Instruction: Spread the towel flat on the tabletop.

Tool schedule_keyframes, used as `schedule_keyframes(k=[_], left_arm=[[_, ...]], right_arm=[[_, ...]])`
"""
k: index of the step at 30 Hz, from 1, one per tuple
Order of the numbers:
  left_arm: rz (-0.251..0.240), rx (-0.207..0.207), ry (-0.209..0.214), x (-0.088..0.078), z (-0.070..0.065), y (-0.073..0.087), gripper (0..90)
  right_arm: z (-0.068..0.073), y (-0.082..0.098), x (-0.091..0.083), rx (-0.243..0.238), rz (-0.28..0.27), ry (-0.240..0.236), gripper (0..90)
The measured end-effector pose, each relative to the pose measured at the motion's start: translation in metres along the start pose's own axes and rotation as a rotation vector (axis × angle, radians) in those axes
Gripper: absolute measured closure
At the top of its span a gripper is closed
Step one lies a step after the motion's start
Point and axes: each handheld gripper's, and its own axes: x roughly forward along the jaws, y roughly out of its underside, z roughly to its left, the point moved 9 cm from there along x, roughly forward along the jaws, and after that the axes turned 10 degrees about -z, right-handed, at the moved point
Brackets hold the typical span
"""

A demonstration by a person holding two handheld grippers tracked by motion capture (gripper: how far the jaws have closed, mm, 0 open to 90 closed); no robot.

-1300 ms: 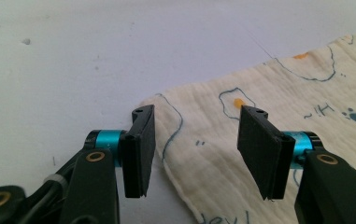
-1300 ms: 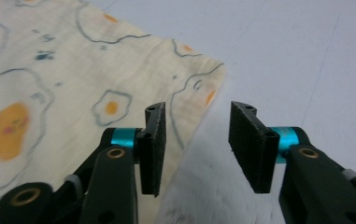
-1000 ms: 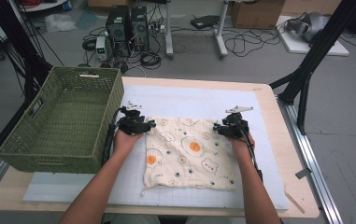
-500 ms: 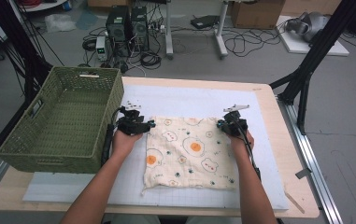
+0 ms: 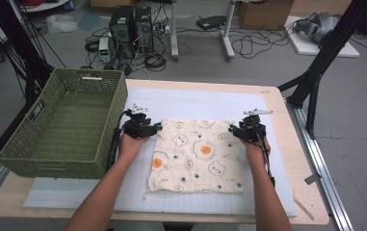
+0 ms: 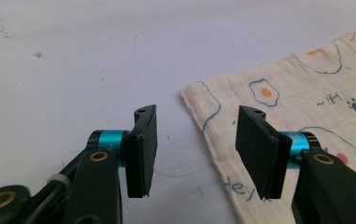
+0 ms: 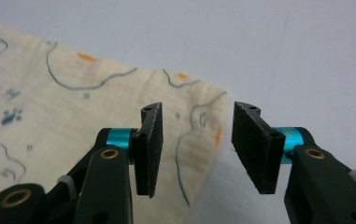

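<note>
Cloth (image 5: 195,156): cream, egg print, flat on the white mat (image 5: 277,192), right of the green basket (image 5: 65,120).
Left gripper (image 5: 158,127): at the far left corner; jaws apart, cloth edge lying between them, pads not pressing.
Right gripper (image 5: 231,129): at the far right corner; jaws just reopened, straddling the cloth's edge, no grip.
</note>
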Motion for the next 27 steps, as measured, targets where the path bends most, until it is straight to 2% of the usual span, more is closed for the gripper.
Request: schedule_keyframes(k=[3, 5, 9, 10, 13, 16, 17, 21, 22, 23, 24, 25, 26, 27], left_arm=[[-0.005, -0.013, -0.002, 0.004, 0.001, 0.001, 48.8], [0.008, -0.018, -0.008, 0.008, 0.003, 0.006, 48.7], [0.027, -0.04, -0.011, 0.019, 0.002, 0.014, 48.7], [0.037, -0.044, -0.025, 0.02, 0.003, 0.015, 49.8], [0.046, -0.044, -0.016, 0.023, 0.003, 0.009, 50.1], [0.052, -0.006, -0.018, 0.027, 0.001, 0.002, 50.1], [0.056, -0.008, -0.021, 0.029, 0.001, 0.0, 50.1], [0.089, 0.024, -0.021, 0.04, -0.003, 0.004, 51.0], [0.1, 0.052, -0.014, 0.041, -0.005, 0.007, 53.6], [0.1, 0.147, -0.032, 0.043, -0.008, 0.008, 54.3], [0.091, 0.17, -0.022, 0.044, -0.012, 0.008, 56.1], [0.086, 0.165, -0.005, 0.044, -0.015, 0.008, 65.2], [0.085, 0.189, -0.003, 0.045, -0.016, 0.008, 70.3], [0.084, 0.198, 0.005, 0.045, -0.018, 0.008, 79.7]], right_arm=[[0.0, 0.002, -0.013, 0.016, 0.008, -0.025, 50.2], [0.001, -0.001, -0.023, 0.011, -0.03, -0.028, 50.4], [0.007, 0.003, -0.038, 0.006, -0.046, -0.056, 50.2], [0.008, 0.005, -0.04, 0.001, -0.046, -0.065, 50.0], [0.013, 0.014, -0.048, 0.003, -0.049, -0.084, 49.7], [0.018, 0.022, -0.053, 0.004, -0.057, -0.1, 49.7], [0.019, 0.024, -0.055, 0.004, -0.056, -0.105, 49.7], [0.022, 0.021, -0.061, -0.008, -0.084, -0.103, 49.7], [0.022, 0.02, -0.062, -0.01, -0.094, -0.105, 49.7], [0.023, 0.019, -0.063, -0.013, -0.099, -0.108, 49.7], [0.023, 0.018, -0.064, -0.011, -0.105, -0.111, 49.6], [0.024, 0.018, -0.065, -0.012, -0.107, -0.112, 49.5], [0.024, 0.018, -0.065, -0.016, -0.108, -0.113, 49.5], [0.024, 0.018, -0.066, -0.013, -0.106, -0.114, 49.5]])
